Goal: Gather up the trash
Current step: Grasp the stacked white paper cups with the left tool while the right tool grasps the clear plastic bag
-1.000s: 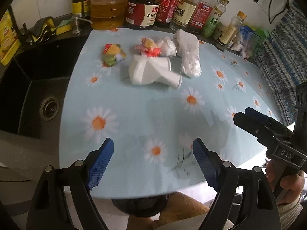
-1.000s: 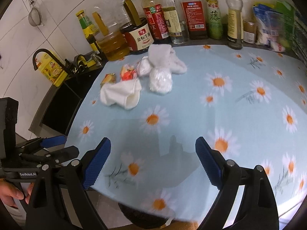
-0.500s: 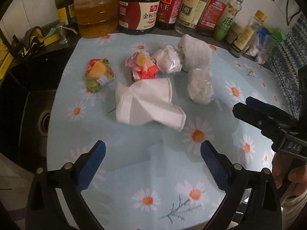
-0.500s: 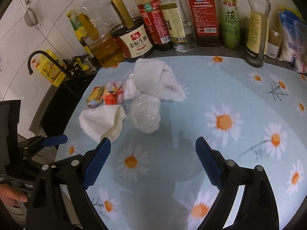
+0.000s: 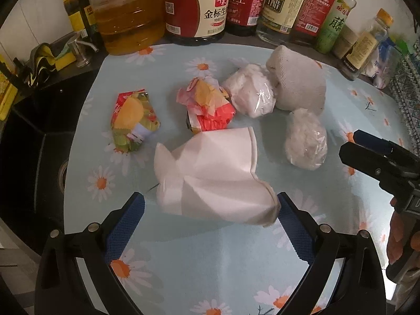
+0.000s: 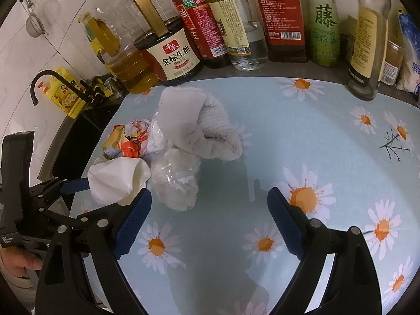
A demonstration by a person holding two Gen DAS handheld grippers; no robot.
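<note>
Where wrappers [image 6: 126, 141] hide behind cup [image 6: 118, 181] — bottles [image 6: 286, 15] cropped.

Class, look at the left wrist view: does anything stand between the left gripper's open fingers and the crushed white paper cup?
Nothing visible does. The left gripper is open, and the crushed white paper cup lies directly ahead of its fingers, with only bare daisy tablecloth below it.

Left wrist view: steeply downward, close over the bench [image 5: 210, 275], crushed paper cup [image 5: 210, 173] nearest. Right wrist view: shallower, from the right. Both share the trash cluster, cup [image 6: 118, 178] and back-row bottles [image 6: 286, 15].
</note>
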